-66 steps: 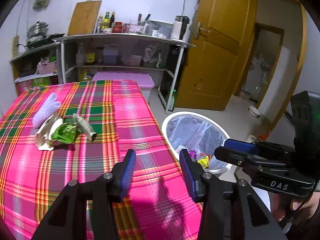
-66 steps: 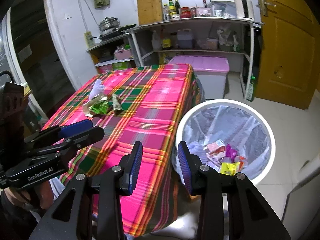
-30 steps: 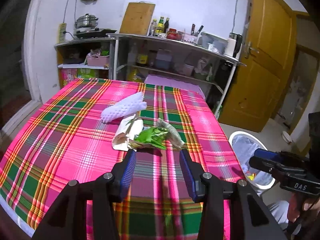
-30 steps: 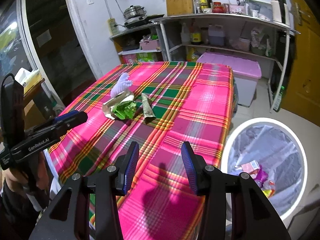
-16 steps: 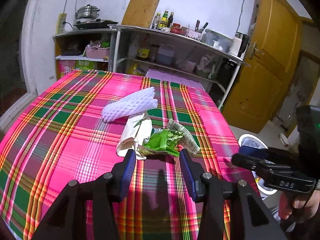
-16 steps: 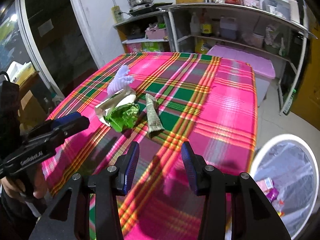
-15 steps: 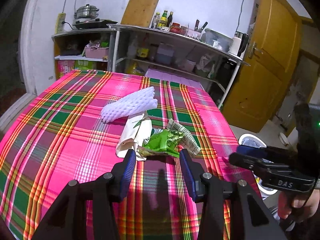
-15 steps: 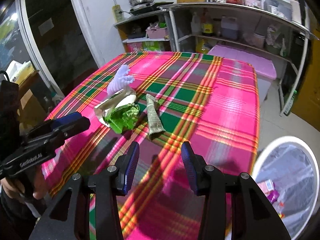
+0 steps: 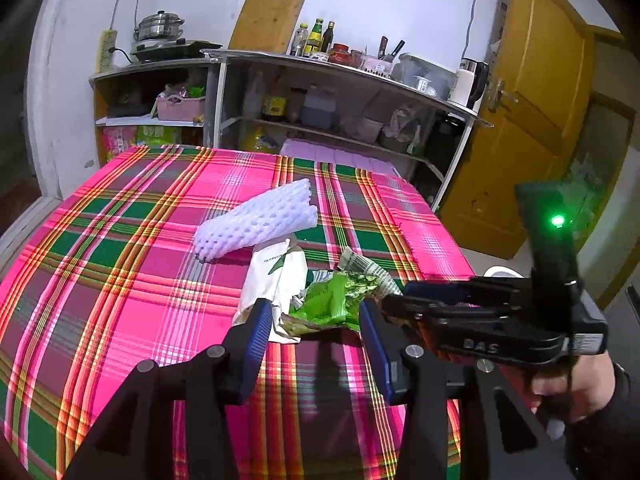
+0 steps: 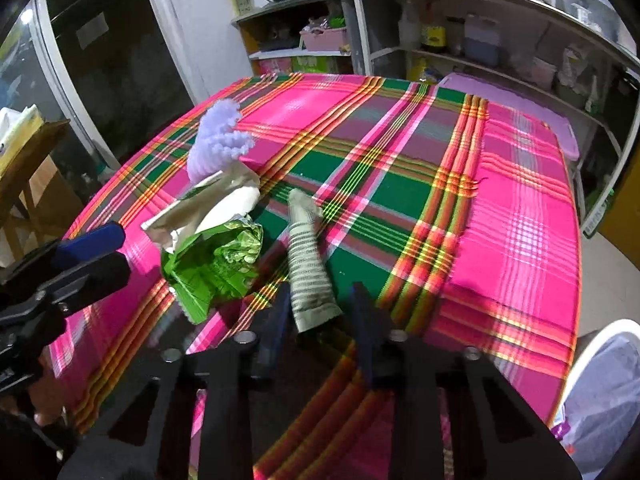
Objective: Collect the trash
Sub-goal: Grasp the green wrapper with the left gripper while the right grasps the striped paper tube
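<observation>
- The left claw (image 9: 312,330) was held apart just before the green wrapper (image 9: 334,298) on the desk (image 9: 120,280).
- The right claw (image 10: 320,312), just closing, was seen straddling the rolled paper tube (image 10: 308,268); contact seemed likely but stayed unclear.

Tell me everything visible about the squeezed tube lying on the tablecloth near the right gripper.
The tube is a flattened, crumpled soft tube, grey-white with dark printed lines like a barcode. It lies flat on the plaid tablecloth, narrow end pointing away, wide crimped end between the fingers of the right gripper, whose jaws have just been closing around it; whether the pads already press it is unclear. The green wrapper lies beside it on the left.
</observation>
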### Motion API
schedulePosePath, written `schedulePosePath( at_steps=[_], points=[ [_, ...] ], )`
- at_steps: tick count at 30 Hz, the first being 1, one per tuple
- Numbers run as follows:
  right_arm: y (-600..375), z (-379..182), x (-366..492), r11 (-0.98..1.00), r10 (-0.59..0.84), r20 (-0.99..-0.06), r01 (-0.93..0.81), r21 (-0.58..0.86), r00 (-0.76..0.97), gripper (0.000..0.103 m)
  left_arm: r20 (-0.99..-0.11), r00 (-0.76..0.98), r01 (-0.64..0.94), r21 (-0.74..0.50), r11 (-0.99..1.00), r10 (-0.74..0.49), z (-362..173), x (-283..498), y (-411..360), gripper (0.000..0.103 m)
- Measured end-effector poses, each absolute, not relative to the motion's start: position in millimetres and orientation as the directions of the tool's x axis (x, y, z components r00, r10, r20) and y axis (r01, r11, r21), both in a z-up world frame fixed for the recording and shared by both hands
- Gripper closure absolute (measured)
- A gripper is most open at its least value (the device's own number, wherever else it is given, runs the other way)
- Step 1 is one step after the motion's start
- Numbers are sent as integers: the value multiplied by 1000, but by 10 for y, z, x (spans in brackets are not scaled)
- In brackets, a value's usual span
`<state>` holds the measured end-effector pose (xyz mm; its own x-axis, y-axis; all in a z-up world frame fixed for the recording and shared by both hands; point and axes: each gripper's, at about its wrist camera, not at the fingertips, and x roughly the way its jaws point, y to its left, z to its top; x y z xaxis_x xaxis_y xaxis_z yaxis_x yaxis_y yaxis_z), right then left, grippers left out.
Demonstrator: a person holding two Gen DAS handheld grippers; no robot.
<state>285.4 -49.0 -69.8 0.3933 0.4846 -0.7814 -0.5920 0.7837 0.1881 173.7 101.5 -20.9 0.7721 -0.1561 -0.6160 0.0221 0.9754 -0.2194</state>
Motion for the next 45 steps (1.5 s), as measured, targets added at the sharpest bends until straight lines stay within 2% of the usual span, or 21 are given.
schedulePosePath(
  at_steps=[10, 18, 20, 21, 26, 29, 45],
  points=[
    [-777, -659, 2755, 807, 497, -766, -542, 235, 408, 84, -624, 762, 69, -190, 979, -174, -240, 2002, 883, 58],
    [-977, -630, 2623, 819, 498, -757, -517, 250, 423, 84, -688, 711, 47, -160, 986, -146, -438, 2227, 811, 58],
    [-1018, -615, 2597, 822, 497, -755, -511, 252, 428, 84, -693, 707, 49, -153, 987, -143, -467, 2229, 791, 64],
    [-1032, -605, 2579, 823, 496, -754, -510, 251, 431, 84, -696, 704, 53, -150, 987, -143, -476, 2224, 774, 73],
    [-1136, -537, 2473, 831, 492, -744, -498, 248, 451, 84, -698, 700, 68, -143, 987, -149, -480, 2174, 715, 89],
    [-1210, -479, 2393, 836, 489, -738, -491, 244, 465, 84, -691, 707, 71, -148, 986, -155, -439, 2104, 674, 92],
    [-1604, -182, 1937, 857, 482, -691, -454, 244, 538, 84, -632, 749, 112, -173, 979, -197, -68, 1494, 336, 93]
  ],
)
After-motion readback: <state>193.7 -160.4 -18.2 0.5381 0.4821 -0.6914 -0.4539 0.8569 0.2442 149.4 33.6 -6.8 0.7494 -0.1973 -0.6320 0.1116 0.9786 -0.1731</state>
